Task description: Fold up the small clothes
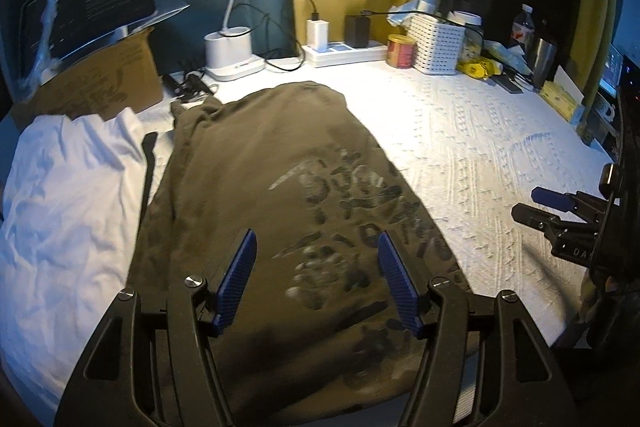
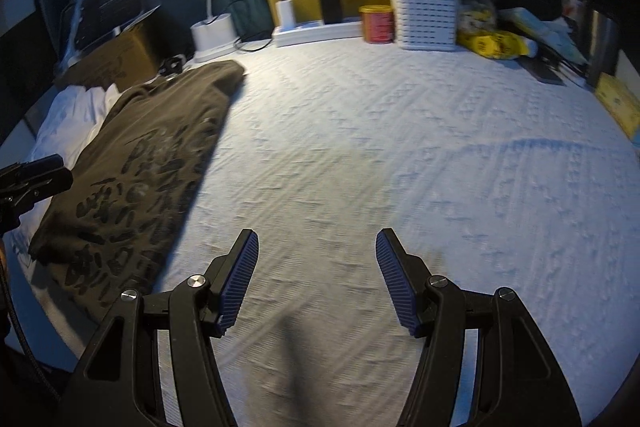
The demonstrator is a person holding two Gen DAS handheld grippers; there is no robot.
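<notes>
An olive-green printed T-shirt (image 1: 276, 167) lies folded lengthwise on the white textured cloth (image 1: 480, 147). My left gripper (image 1: 316, 239) is open and empty, hovering over the shirt's near end. A white garment (image 1: 68, 195) lies crumpled left of the shirt. In the right wrist view the shirt (image 2: 140, 155) lies at the left, and my right gripper (image 2: 316, 239) is open and empty over bare cloth (image 2: 400, 155) to its right. The right gripper's fingertips (image 1: 552, 199) show at the left wrist view's right edge.
At the back stand a cardboard box (image 1: 100, 83) with a laptop on it, a lit desk lamp (image 1: 234, 51), a power strip (image 1: 344, 51), a red tin (image 1: 401, 51), a white basket (image 1: 438, 43), yellow packets (image 1: 480, 67), a bottle (image 1: 523, 23).
</notes>
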